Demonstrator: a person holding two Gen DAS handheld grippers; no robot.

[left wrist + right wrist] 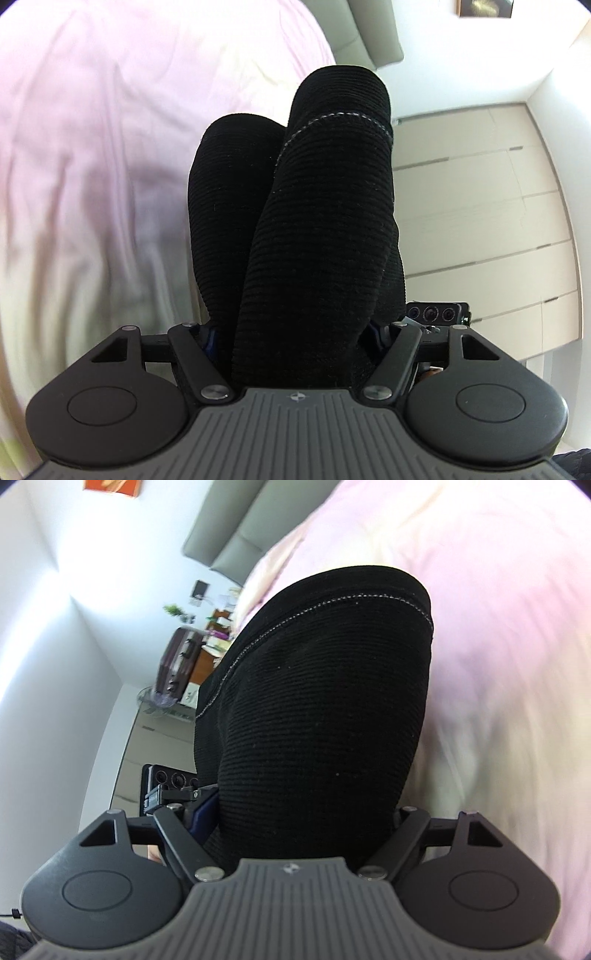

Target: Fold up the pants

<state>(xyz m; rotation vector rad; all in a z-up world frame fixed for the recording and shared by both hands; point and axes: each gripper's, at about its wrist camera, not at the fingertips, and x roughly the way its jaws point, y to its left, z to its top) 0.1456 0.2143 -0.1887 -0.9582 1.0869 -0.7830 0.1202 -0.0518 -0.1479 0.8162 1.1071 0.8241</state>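
Note:
Black ribbed pants [314, 206] with a pale stitched seam hang from my left gripper [295, 332], which is shut on the bunched fabric; the cloth hides its fingertips. In the right wrist view the same pants [321, 701] fill the middle, and my right gripper [299, 812] is shut on them too, fingertips hidden. Both grippers hold the pants up beside the bed, close to each other. The right gripper's camera block [436, 314] shows just right of the left gripper, and the left one's [170, 779] shows left of the right gripper.
A bed with a pale pink sheet [92, 147] lies on the left of the left view and on the right of the right view [498, 646]. A grey headboard [229, 528], a dark suitcase [177, 664], a cluttered desk and tiled floor [480, 221] are around.

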